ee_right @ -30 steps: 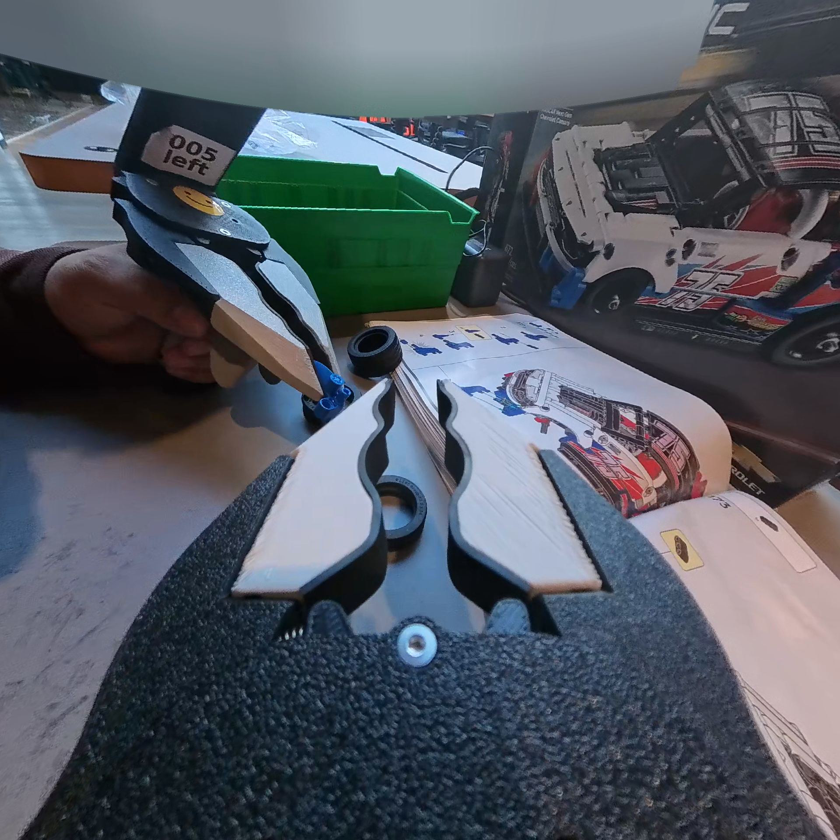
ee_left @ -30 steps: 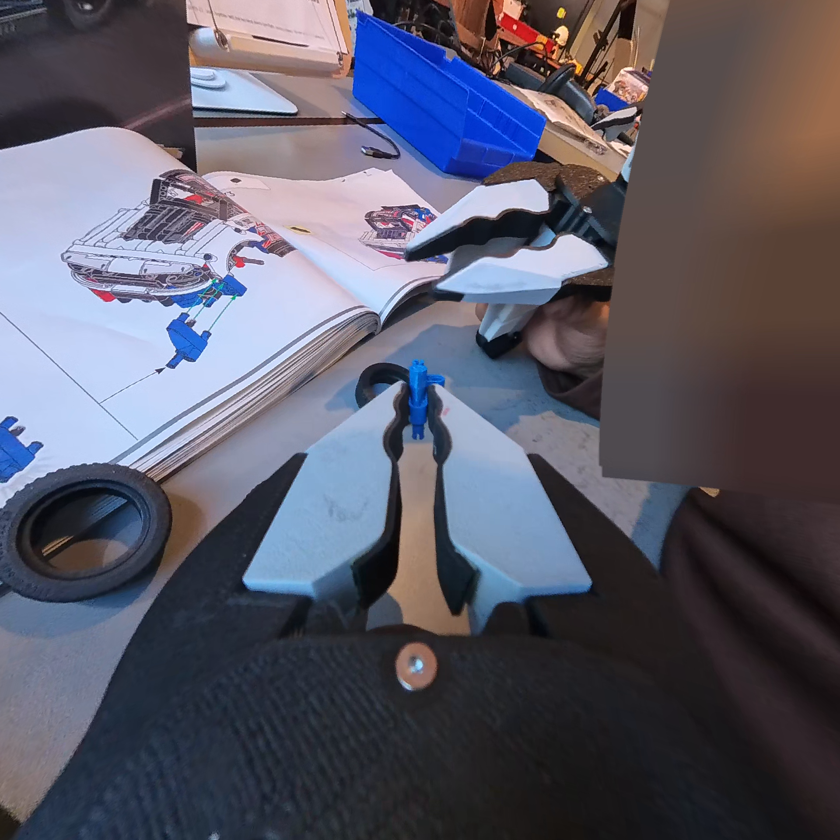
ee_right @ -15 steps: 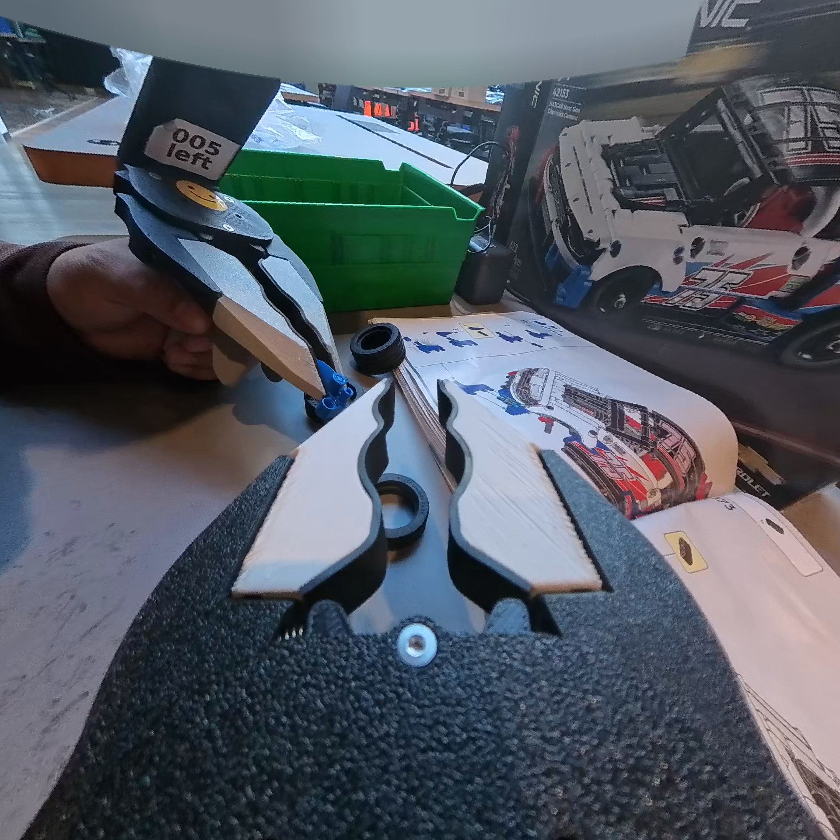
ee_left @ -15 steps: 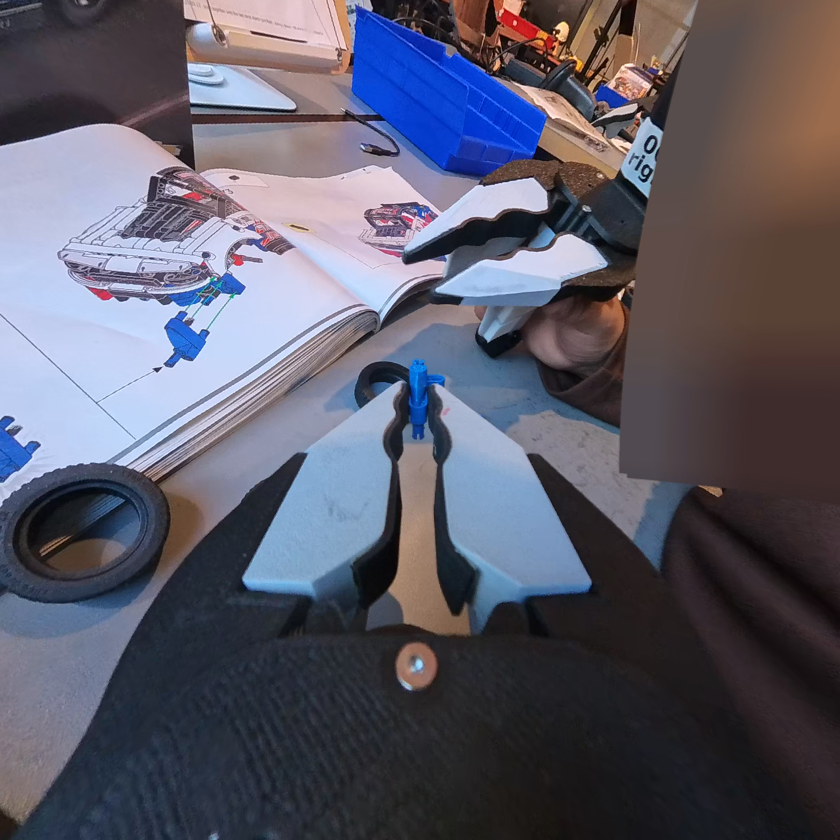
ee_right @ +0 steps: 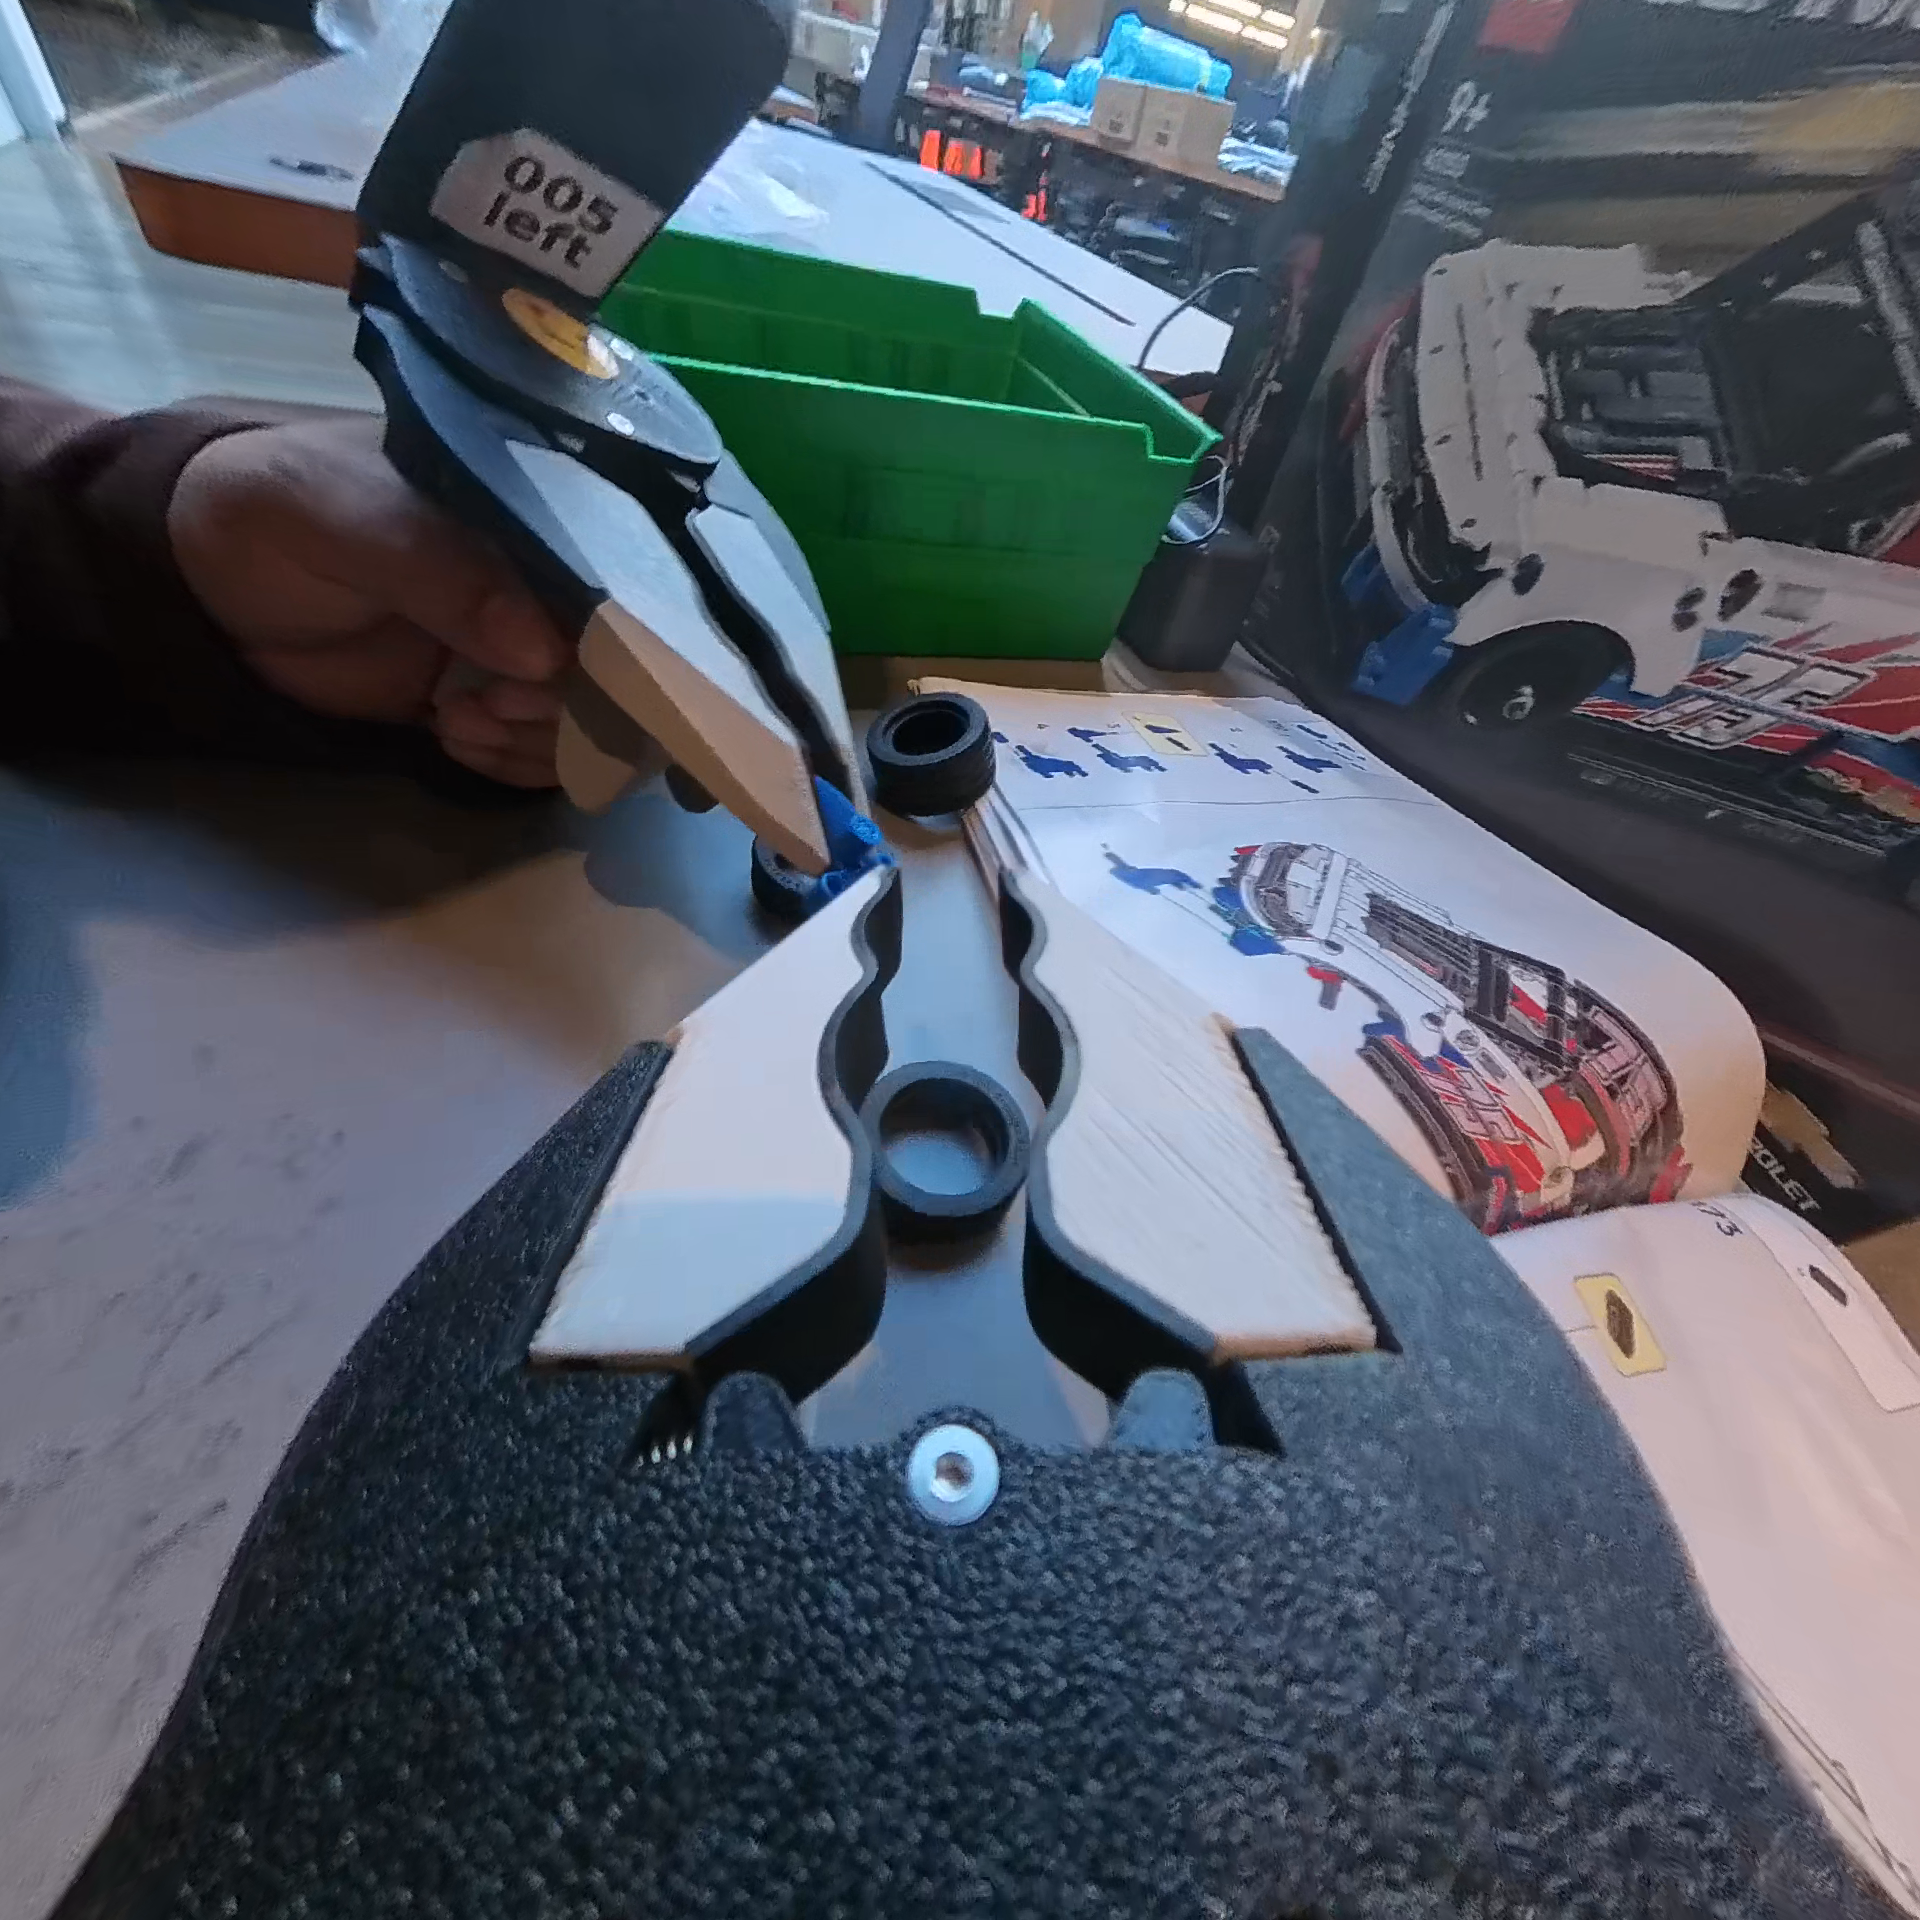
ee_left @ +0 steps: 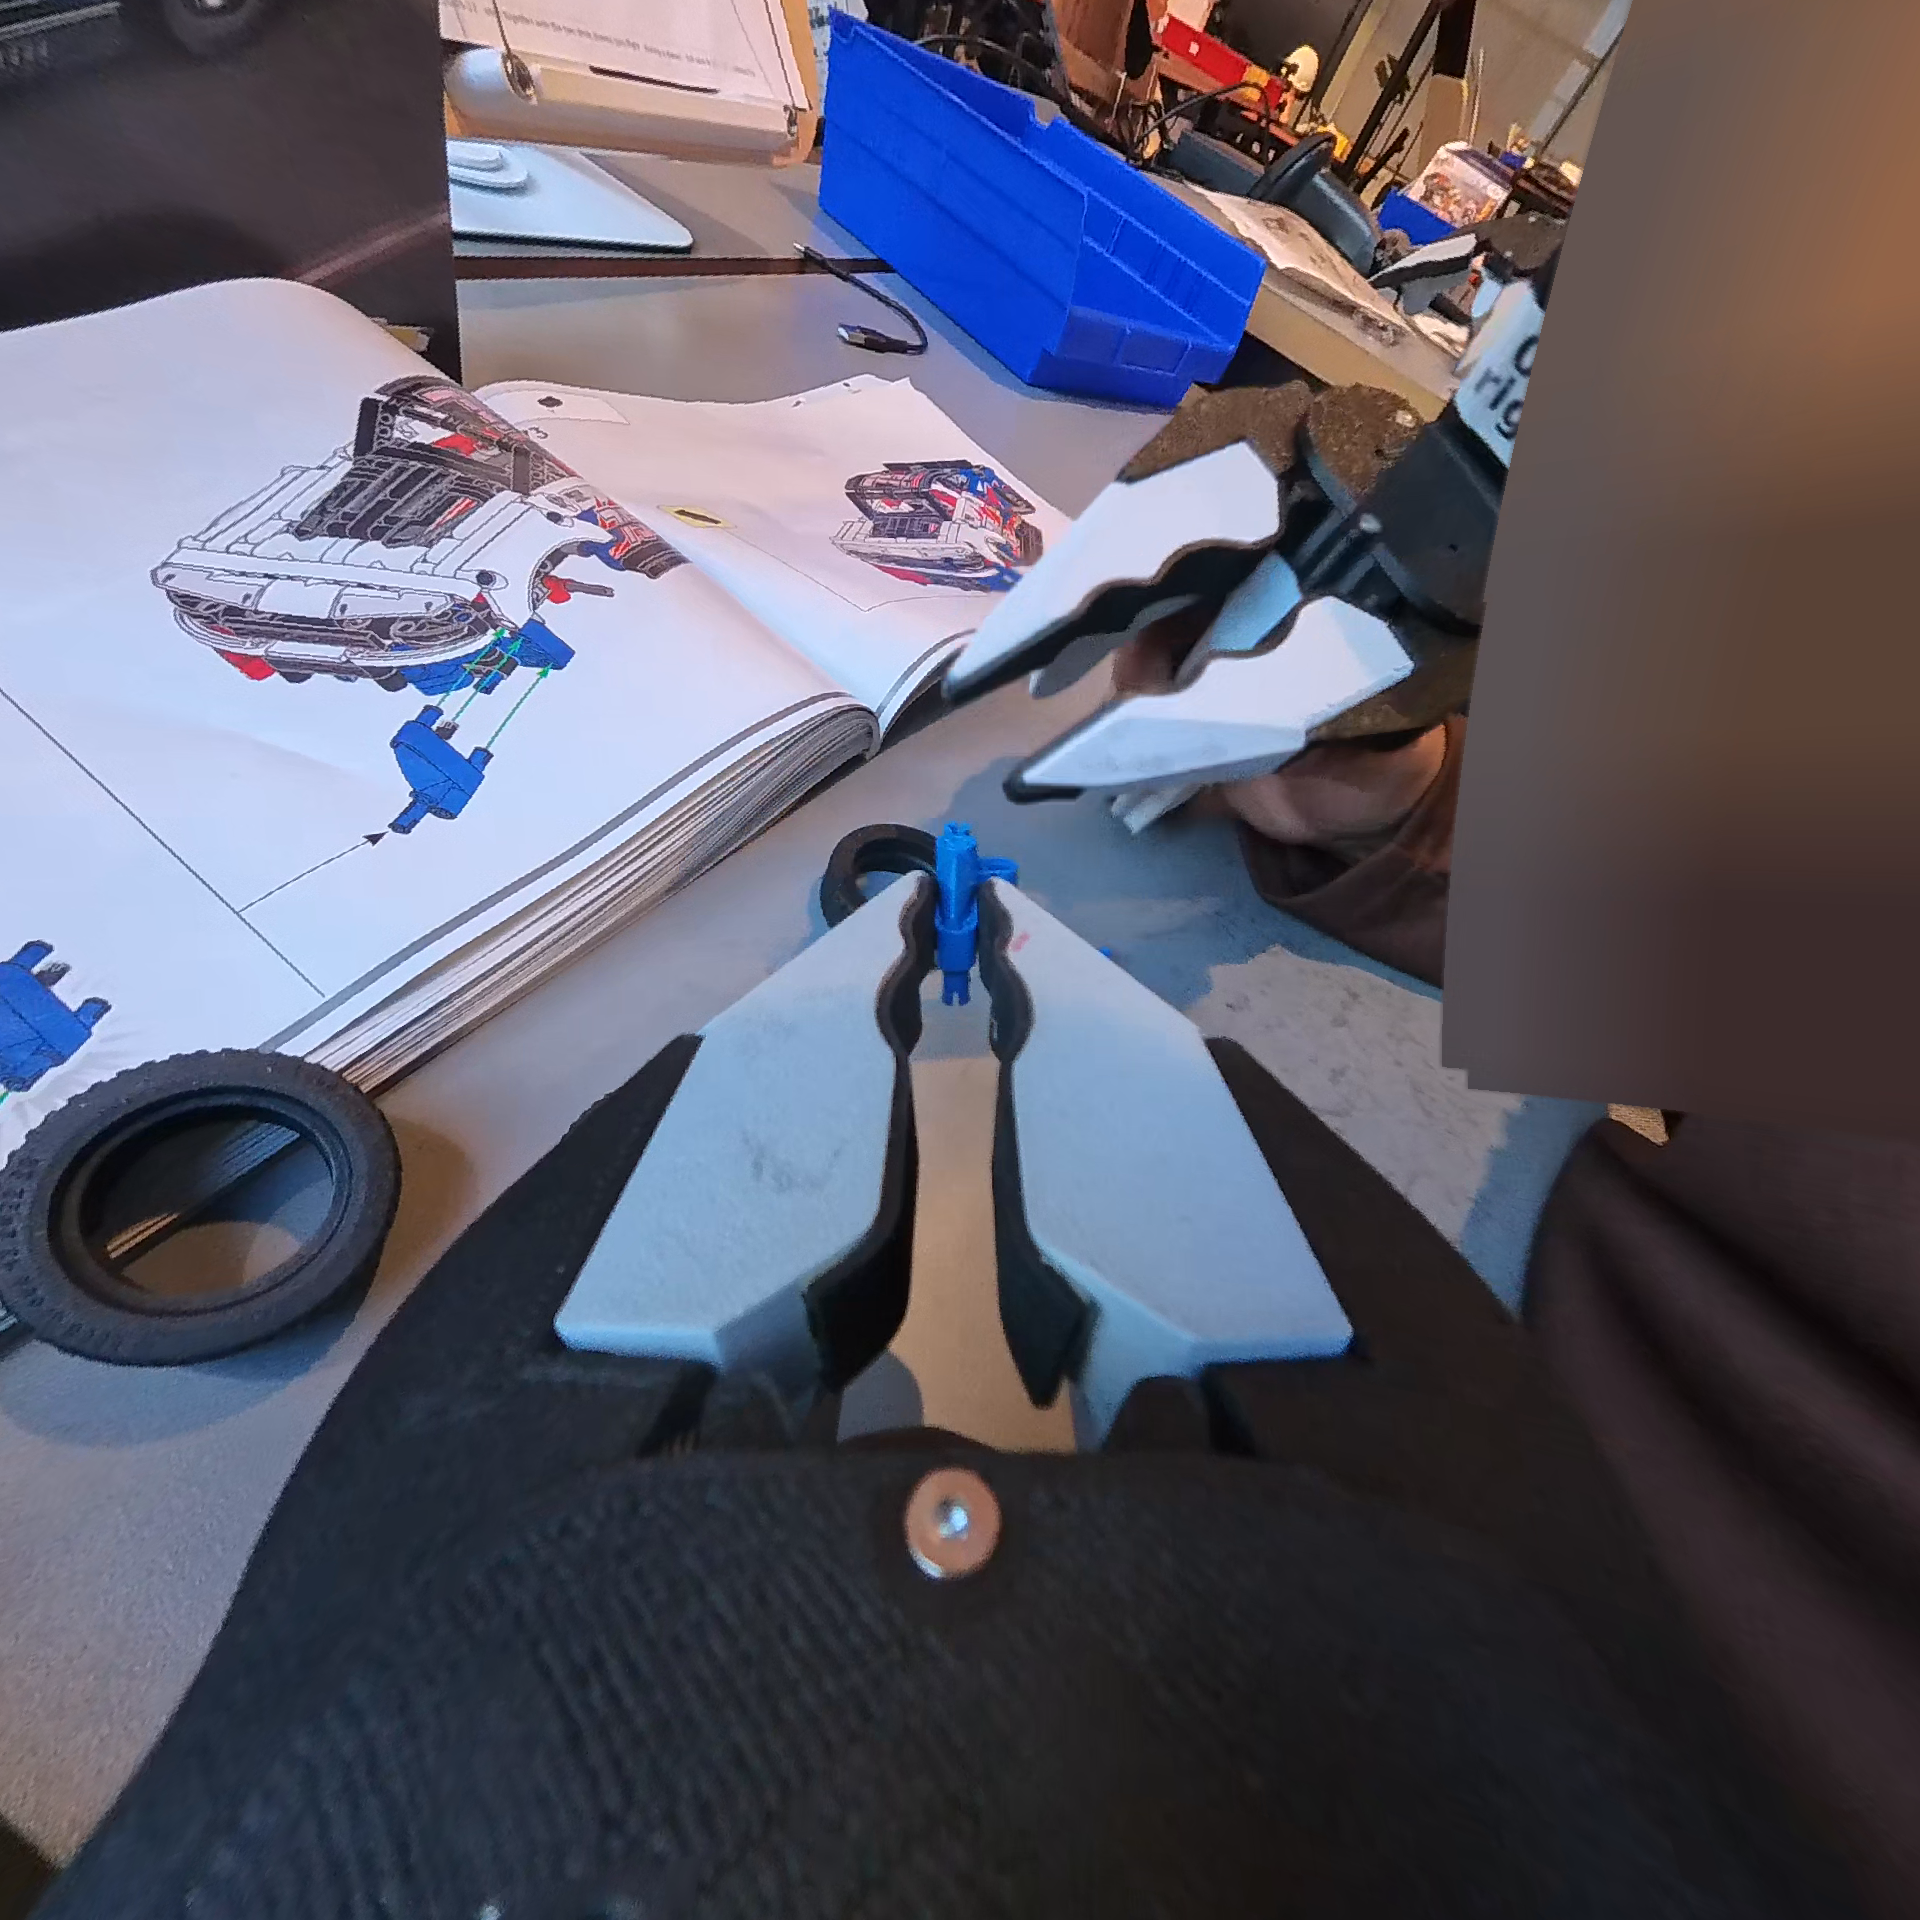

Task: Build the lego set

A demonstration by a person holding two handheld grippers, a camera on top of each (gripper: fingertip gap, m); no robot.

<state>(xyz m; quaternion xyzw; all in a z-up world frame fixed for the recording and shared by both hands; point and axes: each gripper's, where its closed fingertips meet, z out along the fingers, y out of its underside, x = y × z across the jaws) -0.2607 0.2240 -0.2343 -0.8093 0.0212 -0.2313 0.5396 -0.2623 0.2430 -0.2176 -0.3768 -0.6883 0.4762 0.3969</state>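
Observation:
My left gripper [ee_left: 956,894] is shut on a small blue lego piece [ee_left: 954,930] and holds it upright just above the grey table; a small black tyre [ee_left: 868,868] lies right behind its tips. In the right wrist view the left gripper [ee_right: 821,847] shows with the blue piece [ee_right: 850,836] at its tip. My right gripper [ee_right: 948,883] is open, low over the table, with a small black tyre [ee_right: 945,1148] lying on the table between its fingers. Its tips are close beside the blue piece. It also shows in the left wrist view [ee_left: 987,732].
The open instruction book [ee_left: 416,644] lies left of the grippers, with a large black tyre [ee_left: 197,1205] at its near edge and another tyre [ee_right: 930,748] by its corner. A blue bin [ee_left: 1039,239], a green bin [ee_right: 935,468] and the set's box [ee_right: 1610,468] stand behind. The grippers are tip to tip, or close to it.
My right gripper has moved forward towards the left gripper, so the small tyre now lies deeper between its fingers. The left gripper has kept still, holding the blue piece.

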